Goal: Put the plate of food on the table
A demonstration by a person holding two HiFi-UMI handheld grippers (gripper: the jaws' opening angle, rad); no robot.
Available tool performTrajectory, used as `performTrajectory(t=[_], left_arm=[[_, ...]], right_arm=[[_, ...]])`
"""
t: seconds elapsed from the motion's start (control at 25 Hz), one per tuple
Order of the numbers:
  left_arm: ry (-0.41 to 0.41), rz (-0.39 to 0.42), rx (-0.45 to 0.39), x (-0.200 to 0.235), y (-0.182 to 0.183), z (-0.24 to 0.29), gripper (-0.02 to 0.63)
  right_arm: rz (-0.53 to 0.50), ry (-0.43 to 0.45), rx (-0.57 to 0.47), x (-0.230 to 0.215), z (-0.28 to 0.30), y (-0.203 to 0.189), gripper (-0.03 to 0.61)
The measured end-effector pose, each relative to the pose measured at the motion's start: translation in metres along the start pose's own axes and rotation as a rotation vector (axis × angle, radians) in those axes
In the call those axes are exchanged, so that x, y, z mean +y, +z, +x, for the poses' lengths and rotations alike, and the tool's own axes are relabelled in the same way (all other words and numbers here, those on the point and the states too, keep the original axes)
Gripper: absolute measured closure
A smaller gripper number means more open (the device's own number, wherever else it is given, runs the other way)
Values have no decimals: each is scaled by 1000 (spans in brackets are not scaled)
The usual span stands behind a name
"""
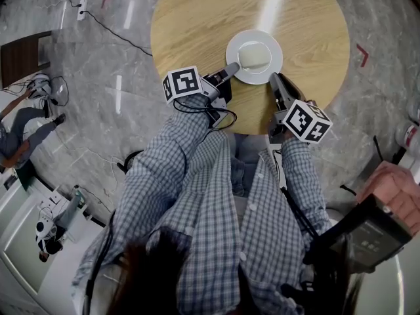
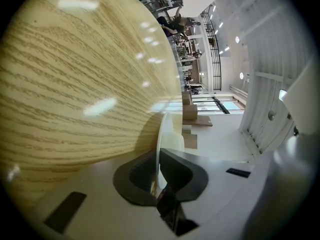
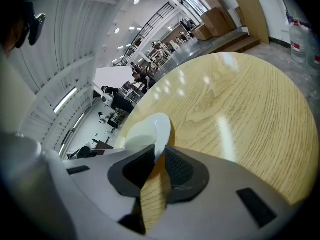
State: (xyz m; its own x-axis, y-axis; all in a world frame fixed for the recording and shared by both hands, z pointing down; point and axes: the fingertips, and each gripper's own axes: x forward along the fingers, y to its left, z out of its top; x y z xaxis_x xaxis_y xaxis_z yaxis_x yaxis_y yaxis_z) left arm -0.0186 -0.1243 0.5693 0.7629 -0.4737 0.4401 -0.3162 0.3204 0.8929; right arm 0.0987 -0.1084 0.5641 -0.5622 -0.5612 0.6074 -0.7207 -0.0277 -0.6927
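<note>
A white plate carrying a pale block of food rests on the round wooden table, near its front edge. My left gripper comes in from the plate's left side and is shut on the rim; in the left gripper view the thin plate stands edge-on, pinched between the pads at the left gripper. My right gripper sits at the plate's right front edge. In the right gripper view the plate reaches between the tips of the right gripper, with bare wood showing in the gap.
The table stands on a grey marble floor with cables and a power strip at the upper left. Red tape marks lie right of the table. A person's hand holds a dark device at the lower right. Water bottles stand beyond the table.
</note>
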Motion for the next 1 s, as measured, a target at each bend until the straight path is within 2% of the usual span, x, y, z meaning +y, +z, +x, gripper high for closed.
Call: performTrajectory(t=[0.4, 0.88, 1.0], left_arm=[[117, 86, 42, 4, -1, 3, 591], [89, 109, 136, -6, -12, 2, 461], [94, 118, 157, -7, -14, 4, 451]], right_arm=[[-47, -37, 2, -1, 3, 0, 509], [-85, -73, -5, -5, 9, 8, 523], [-98, -82, -9, -6, 9, 11, 531]])
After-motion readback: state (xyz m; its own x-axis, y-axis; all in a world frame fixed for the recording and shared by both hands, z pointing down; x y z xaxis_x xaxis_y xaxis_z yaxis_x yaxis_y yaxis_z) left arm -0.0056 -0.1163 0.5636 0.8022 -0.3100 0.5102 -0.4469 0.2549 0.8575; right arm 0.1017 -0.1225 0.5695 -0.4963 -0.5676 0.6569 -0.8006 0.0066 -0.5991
